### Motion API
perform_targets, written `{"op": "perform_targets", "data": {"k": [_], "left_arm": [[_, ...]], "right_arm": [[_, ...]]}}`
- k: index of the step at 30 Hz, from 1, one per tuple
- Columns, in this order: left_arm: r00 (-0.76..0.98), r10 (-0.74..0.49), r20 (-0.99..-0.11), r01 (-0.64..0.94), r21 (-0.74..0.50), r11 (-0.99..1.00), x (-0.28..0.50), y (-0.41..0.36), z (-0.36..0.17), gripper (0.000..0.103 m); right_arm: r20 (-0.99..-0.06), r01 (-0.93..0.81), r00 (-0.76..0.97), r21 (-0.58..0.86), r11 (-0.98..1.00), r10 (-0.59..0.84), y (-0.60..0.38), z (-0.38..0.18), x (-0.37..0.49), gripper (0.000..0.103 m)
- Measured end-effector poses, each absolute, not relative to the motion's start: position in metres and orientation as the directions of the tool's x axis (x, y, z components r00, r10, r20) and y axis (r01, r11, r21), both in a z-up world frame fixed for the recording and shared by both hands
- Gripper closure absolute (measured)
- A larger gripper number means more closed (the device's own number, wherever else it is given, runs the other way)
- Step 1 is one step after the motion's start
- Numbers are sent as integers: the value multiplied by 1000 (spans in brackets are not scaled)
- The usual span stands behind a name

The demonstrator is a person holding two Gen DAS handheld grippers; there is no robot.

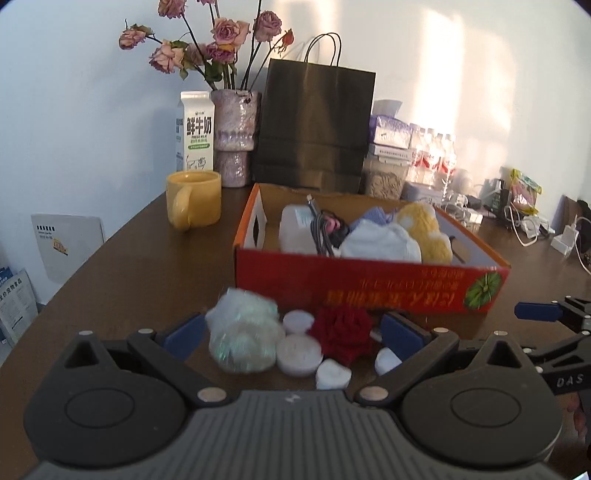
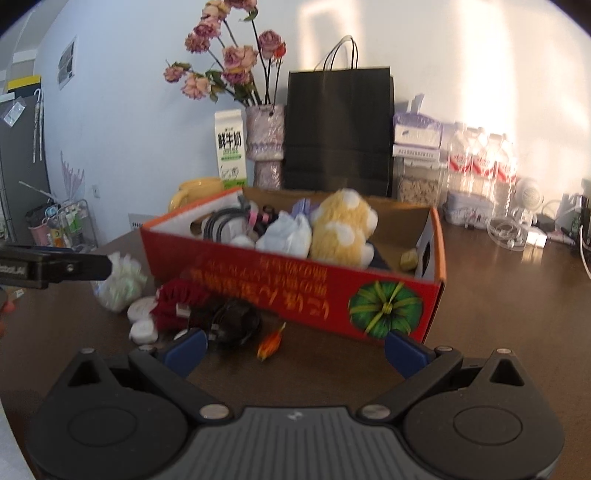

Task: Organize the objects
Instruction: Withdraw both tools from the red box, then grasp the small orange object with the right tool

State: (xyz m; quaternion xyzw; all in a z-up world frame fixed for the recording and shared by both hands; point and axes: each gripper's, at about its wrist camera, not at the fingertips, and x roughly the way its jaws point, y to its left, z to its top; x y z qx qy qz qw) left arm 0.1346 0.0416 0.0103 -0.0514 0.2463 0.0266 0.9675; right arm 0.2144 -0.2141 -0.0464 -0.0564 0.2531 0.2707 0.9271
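Brown table (image 1: 147,266) against pale wall. Red box (image 1: 369,291) at centre, holding plush toy (image 2: 341,229), cloths, cables. Just before box: red fabric flower (image 1: 341,332), white discs (image 1: 298,354), crinkly bundle (image 1: 242,339). Left gripper (image 1: 293,334) spread wide around these. Right gripper (image 2: 295,349) spread wide, empty.

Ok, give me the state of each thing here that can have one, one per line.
left gripper: open, empty
right gripper: open, empty
red box: open-topped, partly filled
black paper bag: upright
milk carton: upright, closed
yellow mug: upright
roses: wilted
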Motion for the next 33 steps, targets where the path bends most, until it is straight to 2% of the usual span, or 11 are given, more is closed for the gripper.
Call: {"op": "perform_targets", "data": {"k": [10, 19, 28, 29, 30, 33], "left_arm": [[869, 52, -492, -113, -95, 989, 130, 57, 4, 0], [866, 50, -497, -122, -114, 986, 131, 67, -2, 0], [862, 50, -505, -133, -130, 983, 135, 74, -6, 0], [861, 50, -506, -134, -132, 982, 136, 74, -7, 0], [861, 50, -507, -136, -134, 982, 137, 75, -7, 0], [859, 55, -509, -147, -141, 979, 138, 76, -9, 0]], "right_arm": [[-558, -535, 697, 12, 845, 450, -205, -59, 221, 0], [-626, -503, 685, -36, 863, 373, -190, -71, 246, 0], [-639, -492, 666, 11, 870, 385, -185, -76, 262, 2], [-638, -488, 668, 15, 873, 384, -185, -76, 264, 5], [-633, -485, 671, 18, 874, 386, -185, -76, 265, 13], [-616, -494, 680, 18, 869, 399, -182, -74, 264, 28]]}}
